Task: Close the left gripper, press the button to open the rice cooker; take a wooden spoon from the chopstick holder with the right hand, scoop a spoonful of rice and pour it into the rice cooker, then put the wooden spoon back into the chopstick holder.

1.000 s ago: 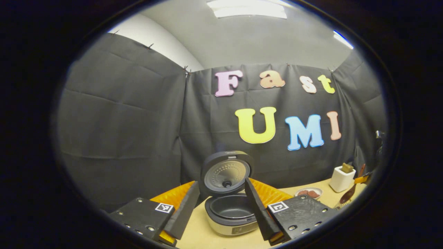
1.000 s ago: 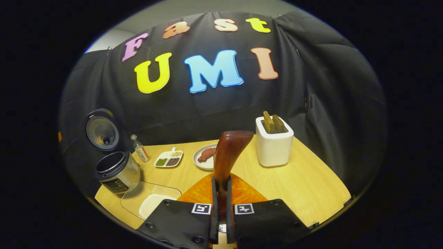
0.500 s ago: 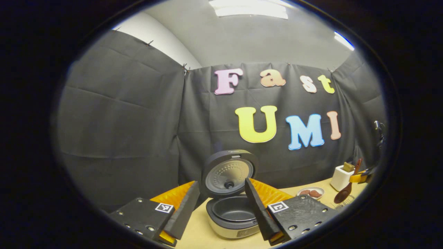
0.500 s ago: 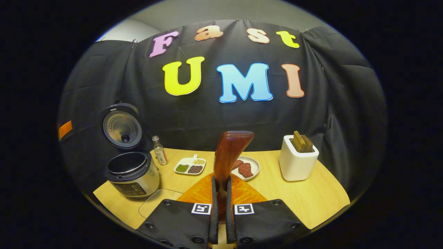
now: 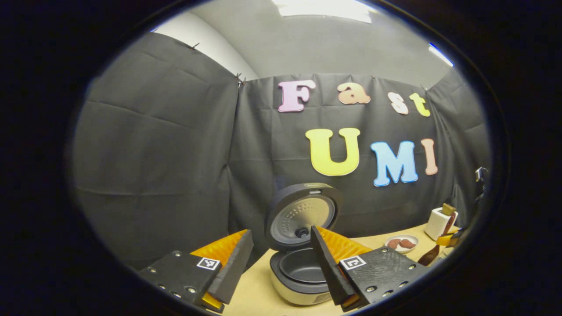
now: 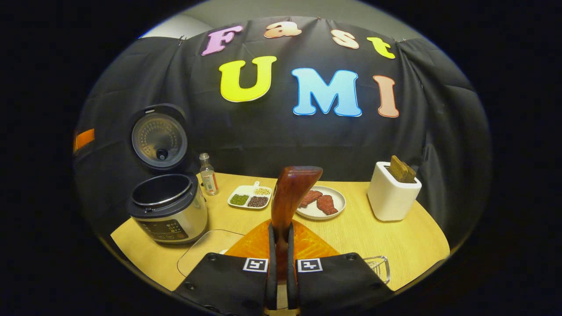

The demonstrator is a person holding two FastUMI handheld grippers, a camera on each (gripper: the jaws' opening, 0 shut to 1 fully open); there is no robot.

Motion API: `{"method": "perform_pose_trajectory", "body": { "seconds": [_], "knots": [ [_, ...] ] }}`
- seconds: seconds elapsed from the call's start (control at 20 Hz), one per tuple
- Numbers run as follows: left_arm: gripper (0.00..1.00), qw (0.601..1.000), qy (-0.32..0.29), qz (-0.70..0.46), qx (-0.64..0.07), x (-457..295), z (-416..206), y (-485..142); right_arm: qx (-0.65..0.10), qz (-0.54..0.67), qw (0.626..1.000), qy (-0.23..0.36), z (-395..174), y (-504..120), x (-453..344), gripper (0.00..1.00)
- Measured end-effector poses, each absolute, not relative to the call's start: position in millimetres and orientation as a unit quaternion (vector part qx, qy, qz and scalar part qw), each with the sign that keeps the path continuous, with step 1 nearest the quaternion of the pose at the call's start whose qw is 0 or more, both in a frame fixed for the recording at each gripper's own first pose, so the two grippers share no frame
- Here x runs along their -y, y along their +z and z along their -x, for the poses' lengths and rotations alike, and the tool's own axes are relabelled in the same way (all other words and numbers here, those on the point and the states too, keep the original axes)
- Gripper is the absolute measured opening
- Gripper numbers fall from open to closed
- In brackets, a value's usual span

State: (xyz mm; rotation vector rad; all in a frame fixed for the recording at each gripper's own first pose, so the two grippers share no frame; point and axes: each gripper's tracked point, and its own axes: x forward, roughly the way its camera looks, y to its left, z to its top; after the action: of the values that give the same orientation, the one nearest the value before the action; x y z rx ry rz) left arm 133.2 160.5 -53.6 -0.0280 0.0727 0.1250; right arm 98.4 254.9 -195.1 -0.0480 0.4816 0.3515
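R claw (image 6: 280, 245) clamped on the wooden spoon (image 6: 290, 193) – both fingers pinch the handle, which stands up between them w/ its broad end topmost, tilted a bit right. In the left gripper view the spoon (image 5: 432, 254) shows far right, bowl end down, near the bench edge. Just ahead-left of the R claw on the bench (image 6: 395, 241): a clear shallow tray (image 6: 206, 245); to its right at the near edge, a small clear container (image 6: 378, 267). Farther ahead: a white plate (image 6: 336, 206) w/ reddish slices, a divided dish (image 6: 250, 199) of grains left of it, a small bottle (image 6: 208, 175) beyond that. Rice cooker (image 6: 167, 210) sits front-left of the R claw, lid up, inner pot dark – contents can't tell. Chopstick holder (image 6: 393, 195), white, stands ahead-right, wooden pieces poking out the top.

L claw (image 5: 281, 259) is spread wide, nothing between its fingers – the rice cooker (image 5: 298, 272) sits just ahead of it, framed by them, lid (image 5: 303, 215) upright behind the pot. Chopstick holder (image 5: 441, 219) far off to the L claw's right.
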Motion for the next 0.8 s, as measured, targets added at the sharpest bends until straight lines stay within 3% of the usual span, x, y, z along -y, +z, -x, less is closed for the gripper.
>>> {"method": "perform_pose_trajectory", "body": {
  "seconds": [0.35,0.8],
  "knots": [
    [0.83,0.997,0.067,0.013,-0.042,-176,-145,-65,-0.228,0.073,0.957,0.162,-98,-223,-267,0.1],
    [0.82,0.995,0.085,0.015,-0.044,-185,-138,-69,-0.255,0.046,0.945,0.201,-75,-242,-301,0.1]
  ]
}}
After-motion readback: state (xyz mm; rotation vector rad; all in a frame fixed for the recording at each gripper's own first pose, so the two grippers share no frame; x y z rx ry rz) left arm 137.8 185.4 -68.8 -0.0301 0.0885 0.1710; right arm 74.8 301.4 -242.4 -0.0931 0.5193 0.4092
